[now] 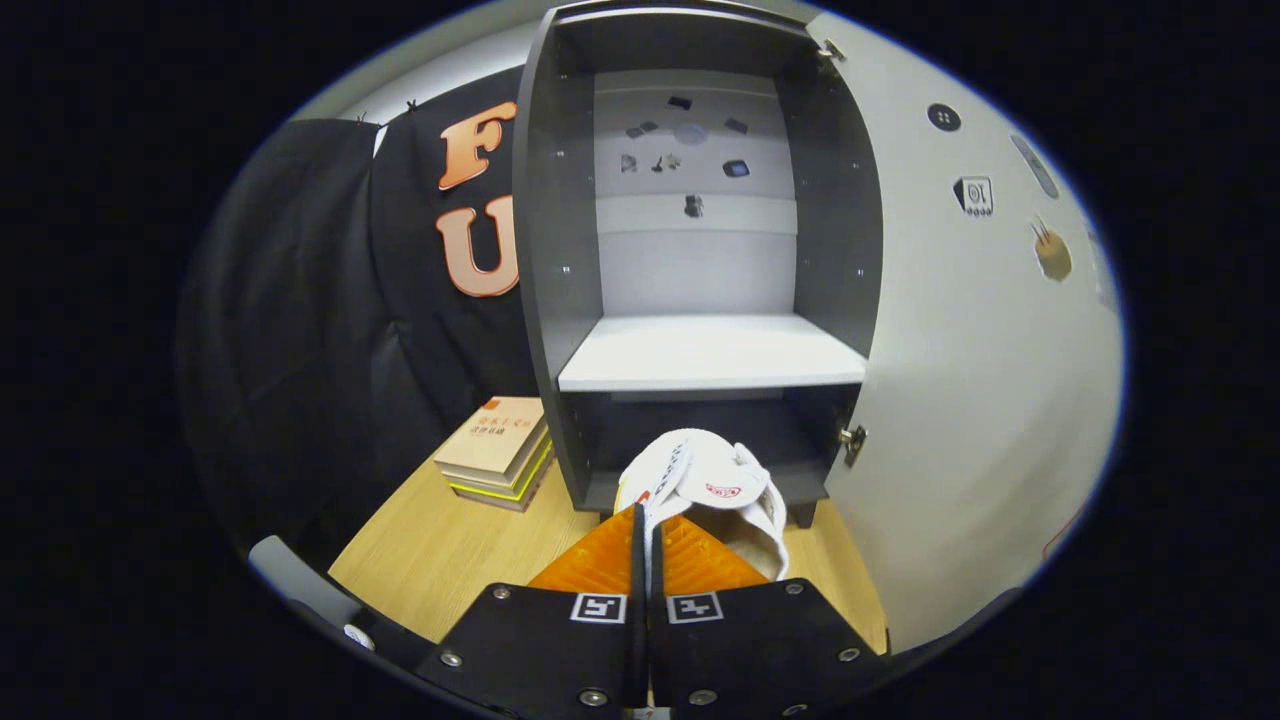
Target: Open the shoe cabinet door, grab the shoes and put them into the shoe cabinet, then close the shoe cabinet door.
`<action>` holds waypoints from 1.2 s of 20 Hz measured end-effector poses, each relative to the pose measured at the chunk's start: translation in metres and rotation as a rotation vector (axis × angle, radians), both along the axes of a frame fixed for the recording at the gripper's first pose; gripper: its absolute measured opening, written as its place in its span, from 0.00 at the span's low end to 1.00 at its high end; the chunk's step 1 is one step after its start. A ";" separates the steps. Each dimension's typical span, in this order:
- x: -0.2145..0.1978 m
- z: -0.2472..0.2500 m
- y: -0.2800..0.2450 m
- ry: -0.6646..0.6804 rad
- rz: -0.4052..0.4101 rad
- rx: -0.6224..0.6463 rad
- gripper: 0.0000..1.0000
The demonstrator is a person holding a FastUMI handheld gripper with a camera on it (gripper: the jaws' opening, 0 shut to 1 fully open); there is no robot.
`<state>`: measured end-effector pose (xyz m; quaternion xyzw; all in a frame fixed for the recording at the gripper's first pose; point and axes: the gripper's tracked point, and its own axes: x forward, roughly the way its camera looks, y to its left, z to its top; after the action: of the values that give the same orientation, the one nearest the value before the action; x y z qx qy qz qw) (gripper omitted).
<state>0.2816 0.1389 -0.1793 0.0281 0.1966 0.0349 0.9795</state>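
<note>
Lying near the left edge of the worktop (420,560), a short stack of books (497,452) sits flat, just beside the shoe cabinet's (545,300) left side panel without clearly touching it. Bare wood runs from the books toward the hand-held gripper (640,530), leaving free surface on that side.

At the middle, the hand-held gripper has its fingers drawn almost together, pinching the rim of a white shoe (705,490); both fingers press on the fabric, one on each side of it. The shoe hangs just ahead of the fingertips, in front of the cabinet's dark lower compartment (700,430), outside its front edge as far as can be told.

Above that, a pale shelf (710,355) spans the cabinet from side panel to side panel, its front edge flush with the opening. The upper compartment over it is tall and open, with small dark marks on its back wall.

To the right, the cabinet door (970,400) stands swung fully outward on its hinges (852,440), leaving the whole opening unobstructed. A narrow strip of worktop shows between the shoe and the door's lower edge.
</note>
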 end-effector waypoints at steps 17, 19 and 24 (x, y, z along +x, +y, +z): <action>0.092 0.094 -0.015 -0.172 0.034 -0.040 0.01; 0.111 0.096 -0.017 -0.175 0.038 -0.031 0.01; 0.159 0.085 -0.024 -0.169 0.039 -0.036 0.01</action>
<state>0.4408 0.1145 -0.0940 0.0033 0.1143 0.0529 0.9920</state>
